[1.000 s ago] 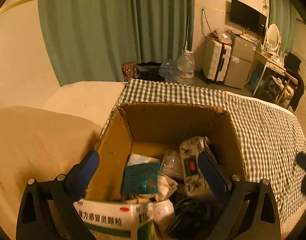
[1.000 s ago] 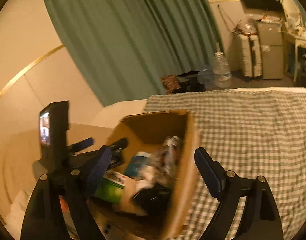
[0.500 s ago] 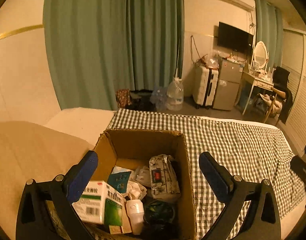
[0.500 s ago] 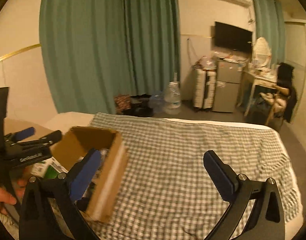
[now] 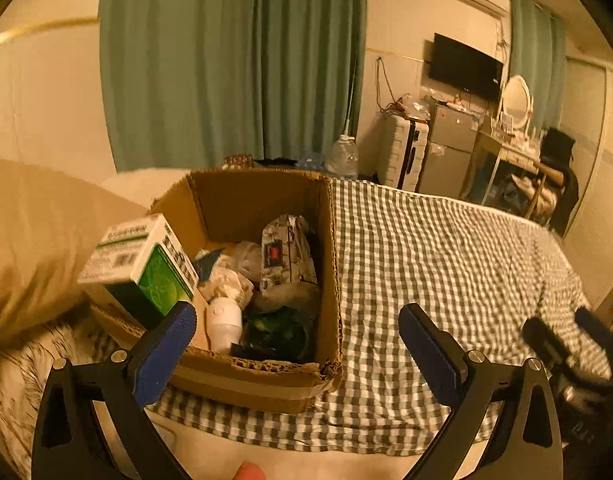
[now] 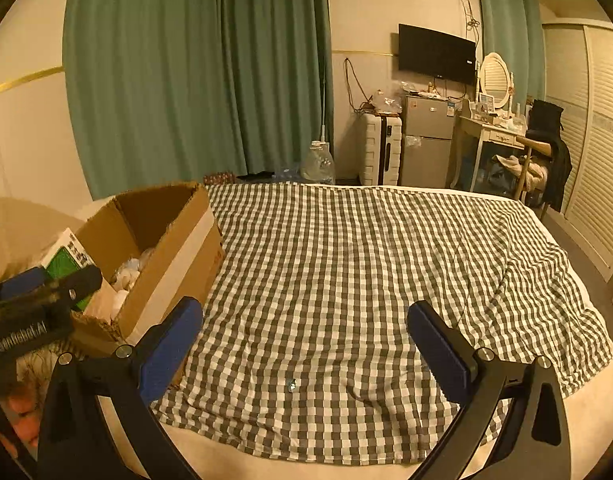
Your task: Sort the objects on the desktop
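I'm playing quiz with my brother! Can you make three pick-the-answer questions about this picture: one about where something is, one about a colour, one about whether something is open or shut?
1. Where is the green and white box?
A. leaning at the cardboard box's left edge
B. on the checked cloth
C. by the suitcase

2. What colour are the curtains?
A. red
B. green
C. white

3. How is the right gripper?
A. shut on a bottle
B. shut on nothing
C. open, nothing between its fingers

Answers: 1 A, it tilts against that edge. 2 B, they hang green behind the bed. 3 C, only cloth shows between the blue pads.
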Demonstrator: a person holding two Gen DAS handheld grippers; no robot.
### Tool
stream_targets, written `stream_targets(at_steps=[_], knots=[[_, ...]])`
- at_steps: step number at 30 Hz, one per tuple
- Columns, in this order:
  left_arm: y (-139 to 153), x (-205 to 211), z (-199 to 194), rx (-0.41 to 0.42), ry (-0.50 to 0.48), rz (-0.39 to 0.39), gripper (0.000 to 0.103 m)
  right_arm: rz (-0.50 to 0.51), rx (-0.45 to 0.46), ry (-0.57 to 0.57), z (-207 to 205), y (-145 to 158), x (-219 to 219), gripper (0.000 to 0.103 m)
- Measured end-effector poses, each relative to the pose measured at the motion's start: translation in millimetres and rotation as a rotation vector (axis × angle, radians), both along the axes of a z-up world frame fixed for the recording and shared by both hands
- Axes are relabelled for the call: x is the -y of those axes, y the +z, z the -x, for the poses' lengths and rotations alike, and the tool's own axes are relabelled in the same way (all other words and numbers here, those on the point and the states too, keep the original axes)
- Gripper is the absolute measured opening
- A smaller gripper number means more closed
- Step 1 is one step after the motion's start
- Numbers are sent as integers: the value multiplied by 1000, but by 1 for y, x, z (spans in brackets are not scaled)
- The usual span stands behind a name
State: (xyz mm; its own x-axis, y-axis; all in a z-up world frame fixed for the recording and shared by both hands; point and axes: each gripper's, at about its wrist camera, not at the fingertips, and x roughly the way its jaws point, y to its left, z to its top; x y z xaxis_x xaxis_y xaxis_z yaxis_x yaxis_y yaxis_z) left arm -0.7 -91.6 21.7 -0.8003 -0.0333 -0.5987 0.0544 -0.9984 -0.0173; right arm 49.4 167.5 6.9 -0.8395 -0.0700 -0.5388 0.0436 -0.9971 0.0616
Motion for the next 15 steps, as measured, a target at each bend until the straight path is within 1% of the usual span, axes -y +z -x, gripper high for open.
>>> stream_targets(at_steps=[3, 6, 10, 15], knots=[[1, 1, -2, -17, -13, 2, 103, 15, -7, -9, -2, -2, -4, 102], [-4, 7, 0, -4, 14, 9, 103, 3, 4, -10, -2, -8, -4, 103], [-6, 13, -3, -16, 20, -2, 103, -27, 19, -20, -1, -13, 1, 102], [-11, 18, 0, 17, 42, -25, 103, -59, 19, -33, -1, -15, 3, 103]])
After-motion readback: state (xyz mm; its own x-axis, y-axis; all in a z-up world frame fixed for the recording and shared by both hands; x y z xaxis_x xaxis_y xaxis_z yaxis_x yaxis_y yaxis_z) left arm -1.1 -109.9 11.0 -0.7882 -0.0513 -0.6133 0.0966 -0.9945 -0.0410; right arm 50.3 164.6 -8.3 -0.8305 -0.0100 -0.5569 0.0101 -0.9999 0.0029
